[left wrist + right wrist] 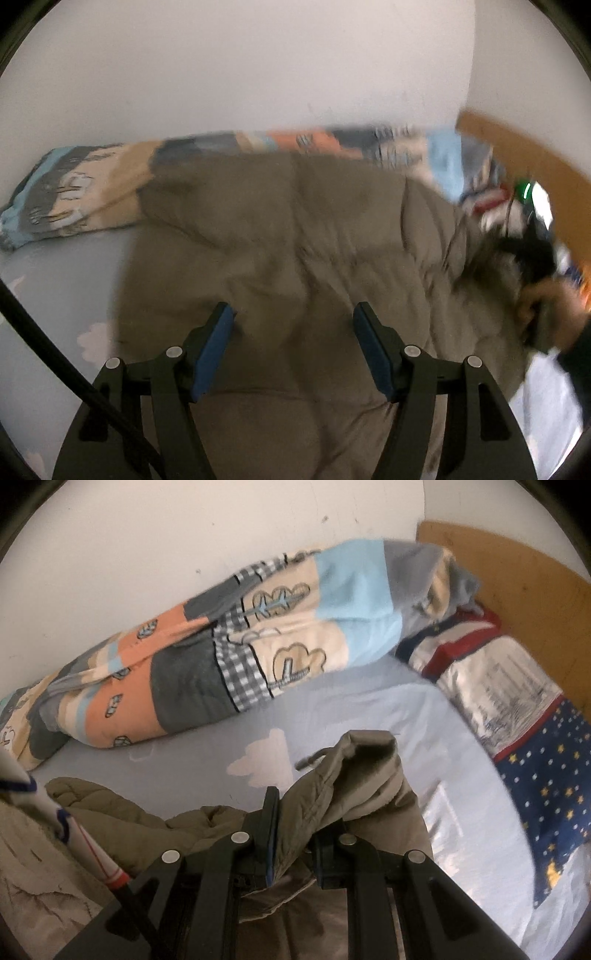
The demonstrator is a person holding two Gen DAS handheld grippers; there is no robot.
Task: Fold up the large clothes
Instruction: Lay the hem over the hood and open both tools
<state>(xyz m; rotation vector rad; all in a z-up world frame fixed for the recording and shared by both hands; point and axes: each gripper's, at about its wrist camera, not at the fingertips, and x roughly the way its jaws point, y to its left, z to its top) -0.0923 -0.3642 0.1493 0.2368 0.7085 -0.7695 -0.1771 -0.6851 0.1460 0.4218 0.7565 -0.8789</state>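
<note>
The padded olive coat (295, 240) lies rumpled on the bed (461, 775), folding barely begun: left gripper (293, 325) fingers apart, empty; right gripper (295, 834) pinching a coat edge.

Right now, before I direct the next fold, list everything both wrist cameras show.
Padded jacket: one, olive-brown, spread on the bed; one edge bunched in the right gripper.
Bedsheet: one, pale blue with white clouds, under the jacket.
Quilt: one, patchwork of orange, grey, cream and light blue, rolled along the wall.
Pillow: one, red, white and navy with stars, at the headboard.
Headboard: one, tan wood, at the bed's end.
Wall: white, behind the bed.
Left gripper: black with blue pads, open above the jacket, nothing between its pads.
Right gripper: black, shut on the jacket's edge.
Hand: one, blurred, at the right edge of the left wrist view.
</note>
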